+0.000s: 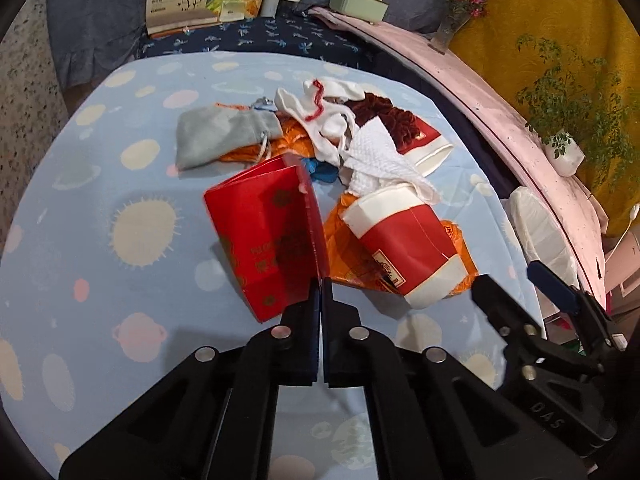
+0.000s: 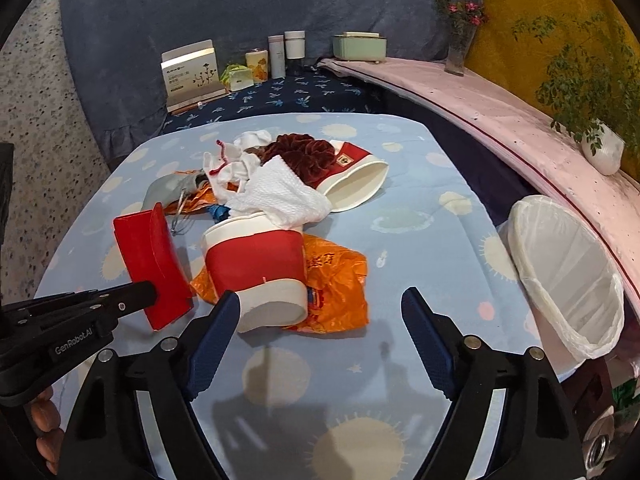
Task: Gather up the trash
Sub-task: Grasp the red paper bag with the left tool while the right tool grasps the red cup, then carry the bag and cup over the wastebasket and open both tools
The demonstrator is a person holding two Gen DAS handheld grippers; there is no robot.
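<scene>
My left gripper [image 1: 321, 284] is shut on the near edge of a folded red paper bag [image 1: 264, 236], which stands tilted on the blue cloth; the right wrist view shows the same grip [image 2: 154, 292]. Just right of it lies a red-and-white paper cup [image 2: 256, 268] on its side, on a crumpled orange plastic bag [image 2: 340, 280]. My right gripper [image 2: 320, 312] is open, low over the cloth, with its left finger beside the cup's base and the orange bag ahead between the fingers, touching neither. A white tissue [image 2: 280, 196], a second cup [image 2: 352, 176], white socks and a grey pouch [image 1: 216, 136] are piled behind.
A bin with a white liner [image 2: 568, 276] stands at the table's right edge, below a pink ledge [image 2: 500, 120] with potted plants. Boxes, jars and a card [image 2: 192, 76] line the back on a dark blue cloth. The blue spotted tablecloth [image 2: 400, 220] is bare near the bin.
</scene>
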